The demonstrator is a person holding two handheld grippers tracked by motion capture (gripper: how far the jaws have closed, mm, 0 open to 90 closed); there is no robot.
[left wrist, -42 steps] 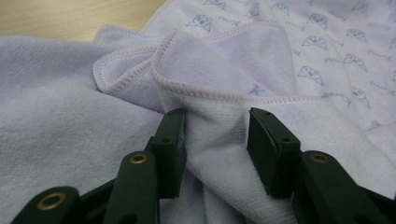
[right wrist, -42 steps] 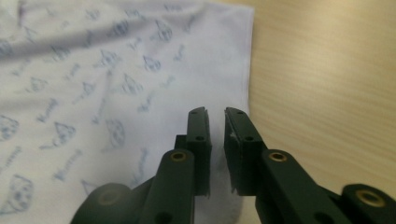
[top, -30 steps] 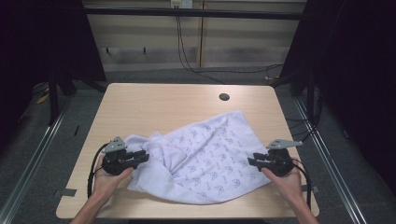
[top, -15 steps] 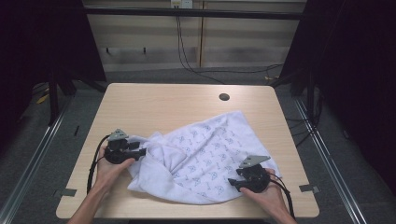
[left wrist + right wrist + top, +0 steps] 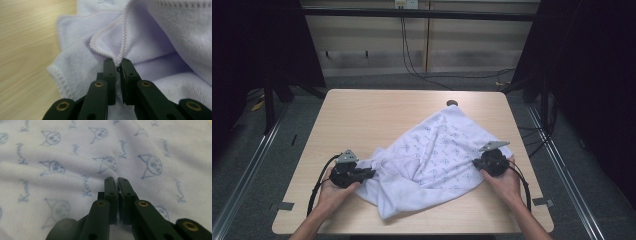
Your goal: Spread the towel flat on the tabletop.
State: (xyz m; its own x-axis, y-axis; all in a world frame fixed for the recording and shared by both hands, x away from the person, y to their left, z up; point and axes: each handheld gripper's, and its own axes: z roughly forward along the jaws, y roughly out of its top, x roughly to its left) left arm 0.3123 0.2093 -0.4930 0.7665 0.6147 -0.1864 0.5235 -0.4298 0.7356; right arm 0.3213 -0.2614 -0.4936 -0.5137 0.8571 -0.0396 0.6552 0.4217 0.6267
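Both grippers pinch a crumpled towel on the bench.

The left gripper point(image 5: 371, 173) is clamped on a stitched hem fold at the near left — beside it the white printed towel point(image 5: 437, 150) lies rumpled across the bench point(image 5: 362, 115), one corner reaching far right — and the right gripper point(image 5: 476, 162) is closed on cloth at its right edge.
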